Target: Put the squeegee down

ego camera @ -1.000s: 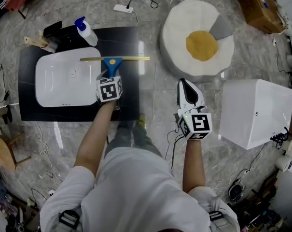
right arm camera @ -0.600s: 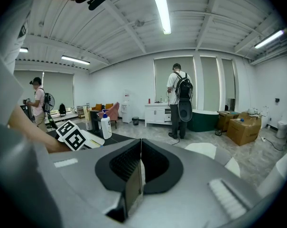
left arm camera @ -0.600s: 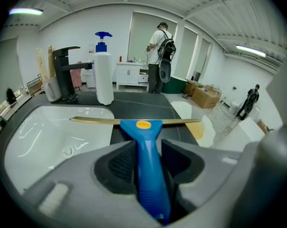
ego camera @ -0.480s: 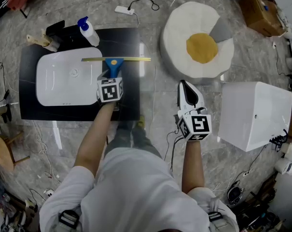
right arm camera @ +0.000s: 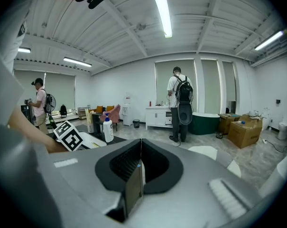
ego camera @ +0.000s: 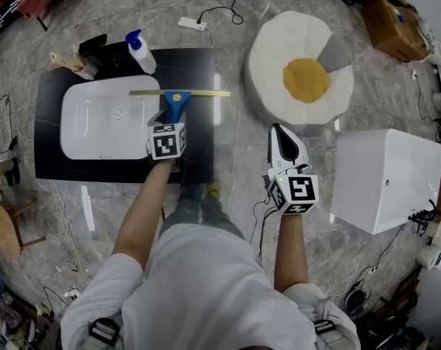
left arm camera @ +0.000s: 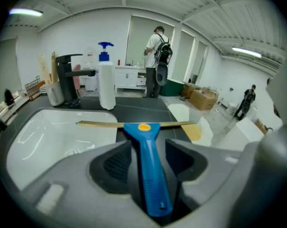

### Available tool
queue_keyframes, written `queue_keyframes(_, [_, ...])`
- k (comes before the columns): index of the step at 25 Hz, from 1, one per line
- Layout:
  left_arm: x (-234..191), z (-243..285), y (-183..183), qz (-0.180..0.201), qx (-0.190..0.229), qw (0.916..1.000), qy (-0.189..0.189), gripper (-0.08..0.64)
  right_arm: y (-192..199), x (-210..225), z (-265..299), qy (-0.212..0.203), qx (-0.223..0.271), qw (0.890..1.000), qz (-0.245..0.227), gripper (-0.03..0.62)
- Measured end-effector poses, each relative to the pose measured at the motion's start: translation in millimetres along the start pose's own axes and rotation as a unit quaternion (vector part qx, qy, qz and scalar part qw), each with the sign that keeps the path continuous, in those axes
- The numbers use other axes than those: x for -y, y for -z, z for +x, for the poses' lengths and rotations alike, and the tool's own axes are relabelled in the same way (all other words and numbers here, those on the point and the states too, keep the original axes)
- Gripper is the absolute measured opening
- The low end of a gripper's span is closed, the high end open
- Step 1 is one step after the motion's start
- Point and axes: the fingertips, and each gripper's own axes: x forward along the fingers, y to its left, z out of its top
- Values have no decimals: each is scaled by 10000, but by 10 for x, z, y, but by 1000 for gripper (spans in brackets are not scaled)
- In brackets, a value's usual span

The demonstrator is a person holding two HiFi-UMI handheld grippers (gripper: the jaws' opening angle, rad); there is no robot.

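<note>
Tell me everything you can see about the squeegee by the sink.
The squeegee has a blue plastic handle with a yellow dot at its neck and a long, thin yellowish blade. It lies flat on the black counter, the blade's left end over the white sink rim. Its handle sits between the jaws of the left gripper, which have just been opening; the pads stand clear of it.

White short-sleeved T-shirt (ego camera: 205,283), grey-buckled shoulder straps (ego camera: 103,332)
</note>
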Motion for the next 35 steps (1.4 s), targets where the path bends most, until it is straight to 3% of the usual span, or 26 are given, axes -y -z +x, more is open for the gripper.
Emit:
queue_keyframes(16, [-98, -742, -193, 3, 622, 9980, -141, 174, -212, -263, -222, -185, 278, 9994, 12, 3])
queue_keyframes(35, [-29, -1697, -426, 194, 1470, 9883, -356, 93, -398, -324, -621, -277, 540, 9982, -10, 3])
